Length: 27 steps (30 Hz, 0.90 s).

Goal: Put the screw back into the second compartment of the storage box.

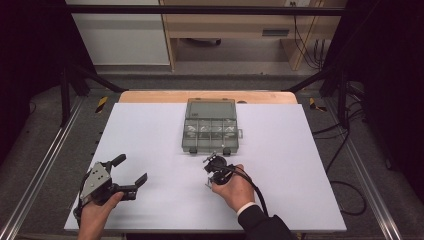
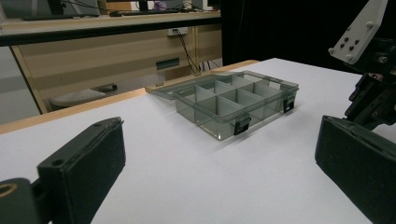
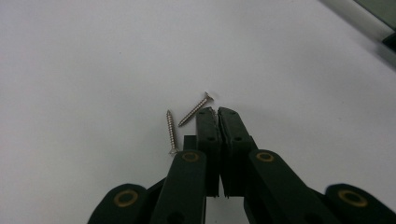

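Two small silver screws lie on the white table sheet, one [image 3: 196, 108] slanted and one [image 3: 172, 131] nearly straight, just left of my right gripper's [image 3: 217, 112] tips. Its jaws are pressed together and point down at the sheet; whether anything tiny is pinched at the tips I cannot tell. In the high view the right gripper [image 1: 209, 181] is just in front of a clear compartment box [image 1: 210, 134] whose lid lies open. My left gripper [image 1: 131, 169] rests open at the front left, with nothing between its jaws. From the left gripper [image 2: 219, 177] I look at the box [image 2: 233, 102].
The white sheet [image 1: 150, 130] covers a wooden table. The box's lid [image 1: 210, 107] lies flat toward the far edge. The right gripper's body [image 2: 373, 88] stands to the right of the box. Black frame posts and cables flank the table.
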{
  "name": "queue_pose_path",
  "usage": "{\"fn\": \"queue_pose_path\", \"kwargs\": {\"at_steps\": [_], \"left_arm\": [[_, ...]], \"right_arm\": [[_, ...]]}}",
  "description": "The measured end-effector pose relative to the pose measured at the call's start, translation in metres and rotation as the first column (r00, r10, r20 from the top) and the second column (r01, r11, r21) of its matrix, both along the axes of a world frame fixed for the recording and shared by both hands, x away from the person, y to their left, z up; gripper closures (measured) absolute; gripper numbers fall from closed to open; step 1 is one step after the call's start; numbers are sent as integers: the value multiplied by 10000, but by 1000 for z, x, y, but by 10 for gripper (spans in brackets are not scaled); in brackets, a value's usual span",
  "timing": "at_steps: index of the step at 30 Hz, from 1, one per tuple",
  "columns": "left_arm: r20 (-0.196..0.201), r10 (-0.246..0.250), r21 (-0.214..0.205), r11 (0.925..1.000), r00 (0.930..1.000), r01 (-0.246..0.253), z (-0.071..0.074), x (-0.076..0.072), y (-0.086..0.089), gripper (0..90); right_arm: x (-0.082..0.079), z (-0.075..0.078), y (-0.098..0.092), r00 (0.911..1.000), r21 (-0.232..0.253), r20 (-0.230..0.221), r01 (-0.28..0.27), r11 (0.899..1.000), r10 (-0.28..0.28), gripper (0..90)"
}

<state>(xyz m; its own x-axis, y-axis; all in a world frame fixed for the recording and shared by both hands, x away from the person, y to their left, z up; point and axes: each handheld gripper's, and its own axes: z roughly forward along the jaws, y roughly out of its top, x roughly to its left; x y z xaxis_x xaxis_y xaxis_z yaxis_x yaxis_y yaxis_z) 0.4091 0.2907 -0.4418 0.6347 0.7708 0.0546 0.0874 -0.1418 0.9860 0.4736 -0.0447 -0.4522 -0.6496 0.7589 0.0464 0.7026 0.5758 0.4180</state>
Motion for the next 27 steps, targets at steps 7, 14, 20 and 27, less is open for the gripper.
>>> {"fn": "queue_pose_path", "kwargs": {"at_steps": [7,14,20,27], "left_arm": [[-7,27,-108,9999,10000,-27,0,0,2,16],[-9,32,-152,9999,10000,-32,0,2,2,15],[-41,61,-285,9996,10000,-63,0,2,4,15],[-14,130,-367,9992,9999,-131,0,1,5,15]], "right_arm": [[-2,7,-10,9998,316,119,123,9994,-126,881],[0,18,-21,9979,765,631,105,9970,-154,881],[0,29,-27,9919,1451,1235,111,9894,-292,881],[4,34,-30,9861,1826,1618,80,9832,-381,881]]}}
